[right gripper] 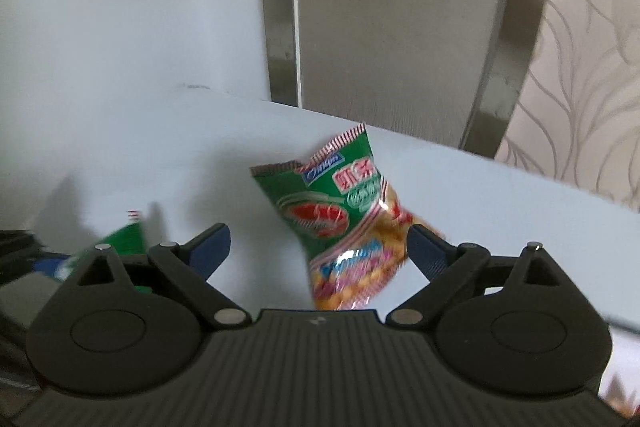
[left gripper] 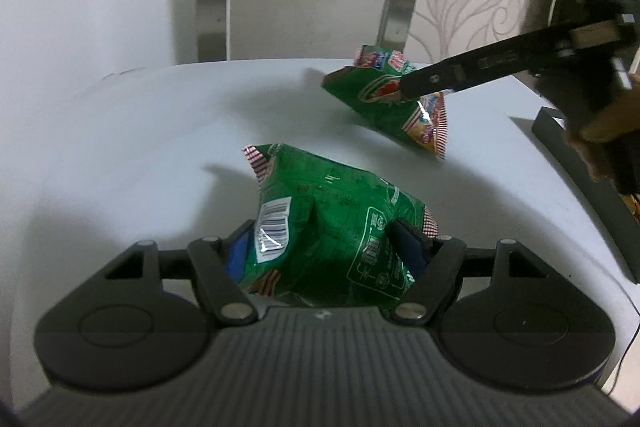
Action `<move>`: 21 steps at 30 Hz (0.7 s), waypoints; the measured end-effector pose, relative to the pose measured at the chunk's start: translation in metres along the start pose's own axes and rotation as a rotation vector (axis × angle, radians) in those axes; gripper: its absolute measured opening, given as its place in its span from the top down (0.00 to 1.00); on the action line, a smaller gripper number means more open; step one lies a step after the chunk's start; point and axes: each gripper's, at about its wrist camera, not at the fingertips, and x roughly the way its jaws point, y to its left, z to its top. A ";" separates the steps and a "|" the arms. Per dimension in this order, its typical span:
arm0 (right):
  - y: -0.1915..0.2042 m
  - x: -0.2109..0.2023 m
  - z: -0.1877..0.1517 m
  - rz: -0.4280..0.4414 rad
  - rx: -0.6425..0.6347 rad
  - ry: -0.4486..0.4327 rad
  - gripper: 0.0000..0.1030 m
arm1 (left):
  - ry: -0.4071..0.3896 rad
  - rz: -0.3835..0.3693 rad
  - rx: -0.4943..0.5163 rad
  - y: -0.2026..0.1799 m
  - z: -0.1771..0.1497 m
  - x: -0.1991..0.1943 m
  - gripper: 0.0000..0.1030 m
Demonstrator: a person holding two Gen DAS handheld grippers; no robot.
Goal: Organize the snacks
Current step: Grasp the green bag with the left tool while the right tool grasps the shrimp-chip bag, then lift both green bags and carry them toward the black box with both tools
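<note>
The white worktop carries both packets. One green snack bag is clamped between the left claw pads. The second bag lies between the spread right claw pads, touched only by the right pad.

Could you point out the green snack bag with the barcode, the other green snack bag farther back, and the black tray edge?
Green crinkled snack bag with barcode [left gripper: 328,223]: left wrist view, back panel.
Second green snack bag [right gripper: 336,211]: right wrist view, printed front.
Black tray edge [left gripper: 588,187]: left wrist view, rim.

We cannot read the blurred small print on the green snack bag. The right wrist view smears a second green packet behind the gripper linkage, and the black tray runs off the frame's edge.
</note>
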 end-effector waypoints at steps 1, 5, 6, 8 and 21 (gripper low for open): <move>0.000 0.008 0.003 -0.006 -0.021 0.012 0.05 | -0.001 0.003 -0.005 0.001 -0.001 -0.001 0.27; 0.006 0.039 0.017 -0.027 -0.113 0.059 0.04 | -0.002 0.017 -0.021 0.003 -0.004 -0.003 0.27; 0.006 0.048 0.021 -0.035 -0.132 0.069 0.04 | -0.003 0.020 -0.022 0.003 -0.004 -0.003 0.27; 0.005 0.064 0.027 -0.054 -0.151 0.092 0.03 | -0.002 0.025 -0.021 0.002 -0.004 -0.003 0.27; -0.026 0.080 0.008 -0.023 0.039 0.246 0.21 | -0.004 0.028 -0.006 -0.008 0.002 0.006 0.25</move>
